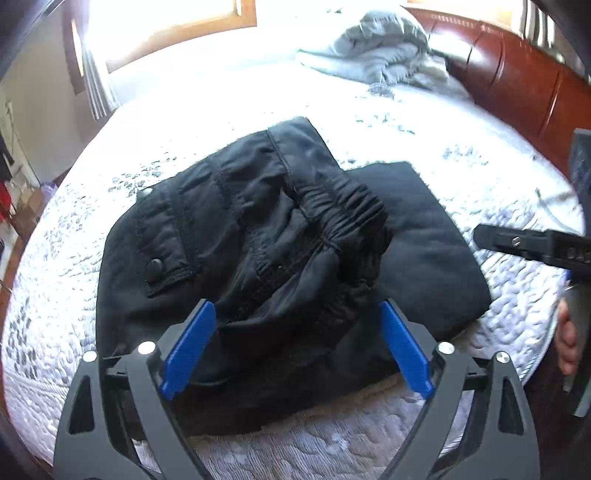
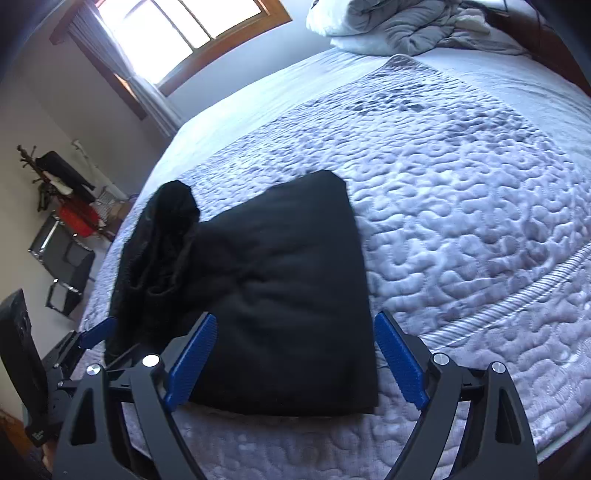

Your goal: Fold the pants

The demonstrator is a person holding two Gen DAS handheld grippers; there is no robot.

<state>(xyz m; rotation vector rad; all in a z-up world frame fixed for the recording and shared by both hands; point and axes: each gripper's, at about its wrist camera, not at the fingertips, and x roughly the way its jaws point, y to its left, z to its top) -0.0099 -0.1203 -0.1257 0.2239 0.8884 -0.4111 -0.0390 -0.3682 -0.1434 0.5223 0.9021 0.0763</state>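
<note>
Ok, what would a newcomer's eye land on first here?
The black pants, bunched waistband up, on the white quilted bed, overlapping a flat-folded part. Then the blue pads of the open left hand-held gripper framing them, and grey bedding heaped by the headboard.

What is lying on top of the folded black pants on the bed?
The pants' own waistband end is heaped on the left part, elastic bunched, button pocket facing up. The right part stays bare and flat. What lies beneath the heap is covered.

harsh daylight from window [image 2: 177, 33], bedspread [image 1: 207, 96] overexposed, fisheye-warped edges
</note>
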